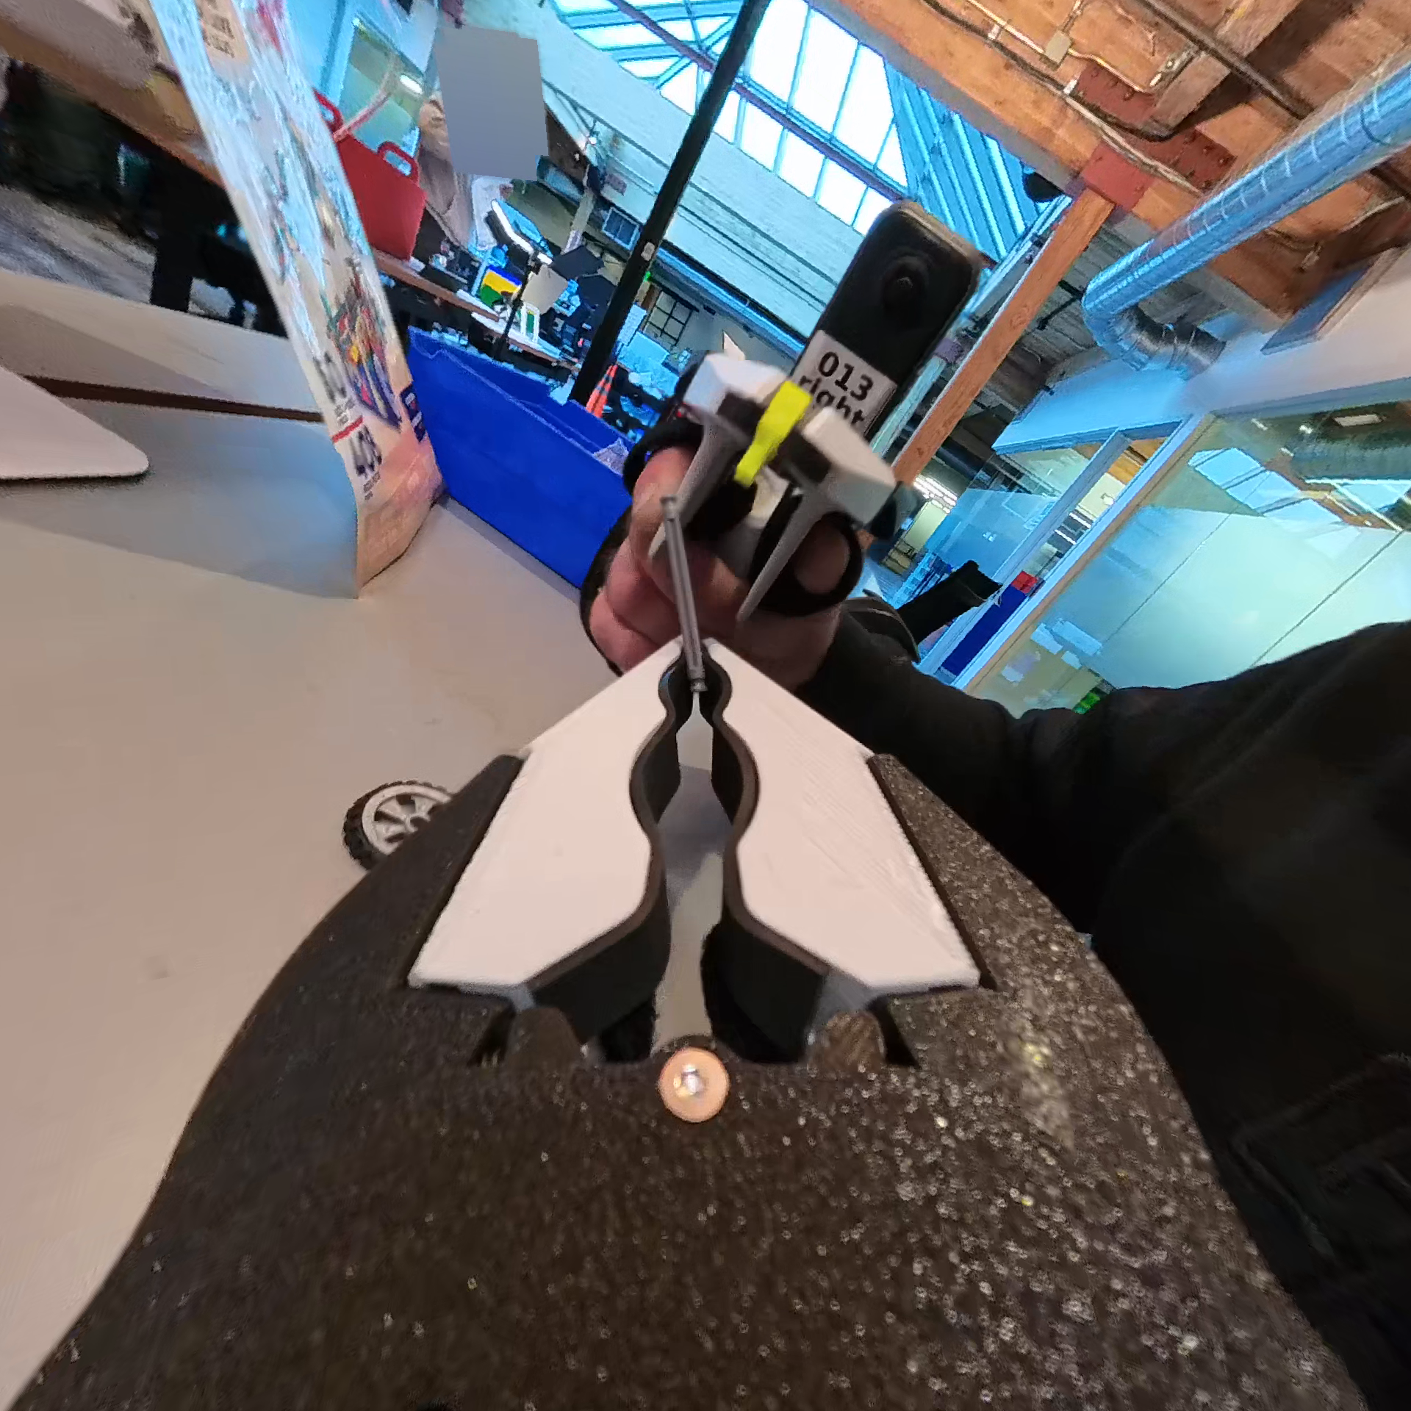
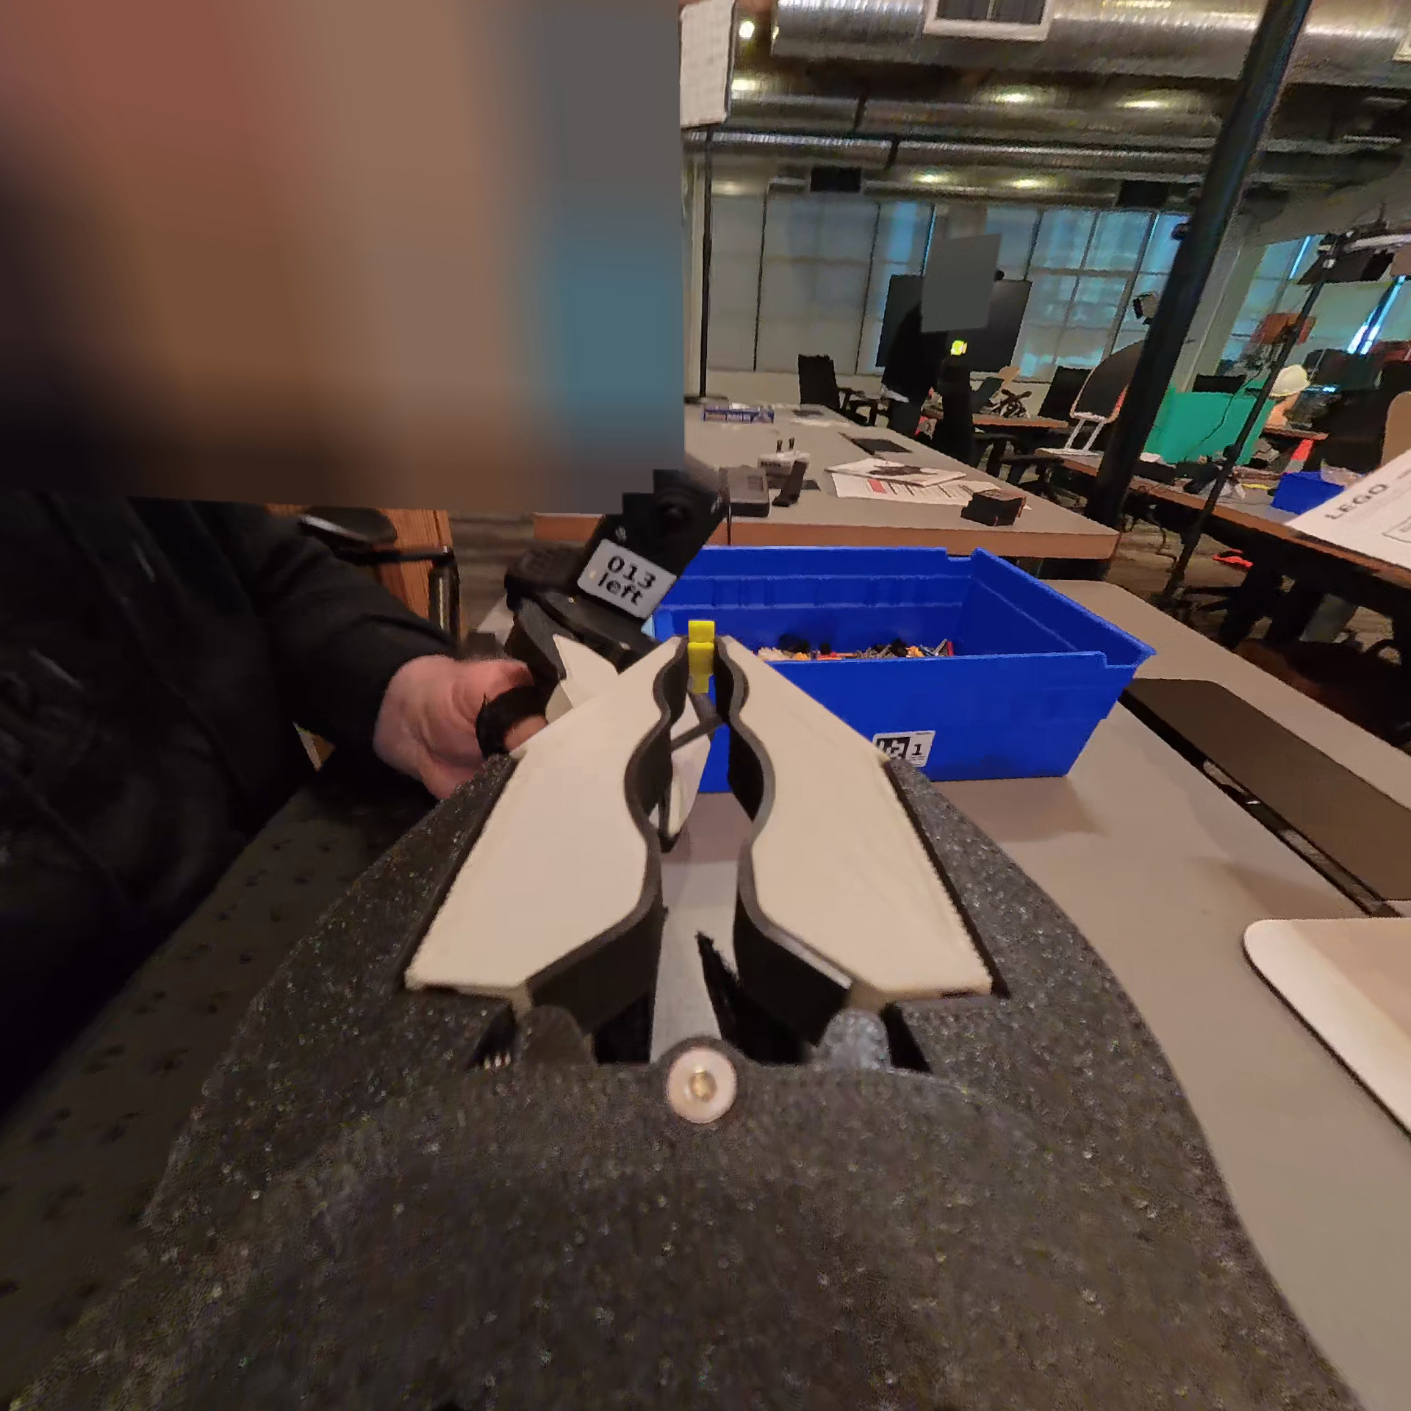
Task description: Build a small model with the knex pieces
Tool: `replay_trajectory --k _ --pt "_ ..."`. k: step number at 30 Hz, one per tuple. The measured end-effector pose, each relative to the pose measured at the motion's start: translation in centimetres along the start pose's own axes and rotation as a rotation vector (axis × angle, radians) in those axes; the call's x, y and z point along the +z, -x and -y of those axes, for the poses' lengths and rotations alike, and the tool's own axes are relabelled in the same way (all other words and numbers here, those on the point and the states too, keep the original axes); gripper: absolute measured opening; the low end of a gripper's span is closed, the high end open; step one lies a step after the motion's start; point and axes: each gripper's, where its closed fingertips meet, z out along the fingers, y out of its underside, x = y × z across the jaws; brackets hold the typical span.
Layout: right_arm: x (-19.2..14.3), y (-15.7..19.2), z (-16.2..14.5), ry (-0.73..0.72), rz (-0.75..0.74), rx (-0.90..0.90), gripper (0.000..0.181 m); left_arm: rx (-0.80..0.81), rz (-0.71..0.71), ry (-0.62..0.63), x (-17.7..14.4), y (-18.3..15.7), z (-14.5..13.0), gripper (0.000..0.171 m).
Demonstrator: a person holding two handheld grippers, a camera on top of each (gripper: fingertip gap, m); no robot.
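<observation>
Above the grey table, the left gripper pinches a thin metal rod; the right gripper pinches a small yellow plastic peg, the two pieces apart.

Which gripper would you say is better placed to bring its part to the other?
Probably the left. The left gripper pinches a thin grey axle pointing at the yellow piece clamped in the right gripper, close ahead.

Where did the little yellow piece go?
The yellow piece is pinched at the tips of the right gripper, held up in front of the blue bin. The left gripper holds a thin metal rod pointing toward it.
</observation>
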Motion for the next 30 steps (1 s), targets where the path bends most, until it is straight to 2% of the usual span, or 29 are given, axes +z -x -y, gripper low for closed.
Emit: replay_trajectory --k 5,9,12,13,16,18,22,26,28,30 --pt "0.5 -1.0 -2.0 0.097 -0.073 -0.042 0.006 -0.056 -0.003 -0.005 0.1 0.4 0.1 0.0" --pt "0.7 -2.2 -4.6 0.221 -0.132 -0.055 0.006 -0.12 0.108 0.077 -0.1 2.7 -1.7 0.0" --pt "0.4 -3.1 -7.5 0.346 -0.148 -0.017 0.006 -0.129 0.22 0.283 -0.5 4.9 -5.5 0.0" --pt "0.3 -3.3 -8.4 0.38 -0.147 0.003 0.006 -0.114 0.242 0.305 -0.5 5.1 -5.8 0.0" --pt "-0.1 -3.7 -10.8 0.482 -0.15 0.009 0.005 0.112 0.406 0.521 -1.8 6.9 -8.0 0.0" --pt "0.0 -3.5 -11.4 0.5 -0.139 0.025 0.005 0.168 0.442 0.636 -2.4 7.2 -9.4 0.0" --pt "-0.3 -3.4 -11.9 0.531 -0.134 0.025 0.006 0.299 0.532 0.758 -3.5 8.4 -10.4 0.0" --pt "-0.6 -3.5 -11.2 0.508 -0.14 0.065 0.006 0.302 0.499 0.707 -3.4 8.0 -9.5 0.005" --pt "-0.4 -3.3 -10.5 0.457 -0.122 0.143 0.006 0.335 0.509 0.627 -2.9 7.7 -7.9 0.019" --pt "-0.1 -3.0 -9.4 0.365 -0.086 0.247 0.006 0.37 0.506 0.514 -2.2 7.3 -5.8 0.023"
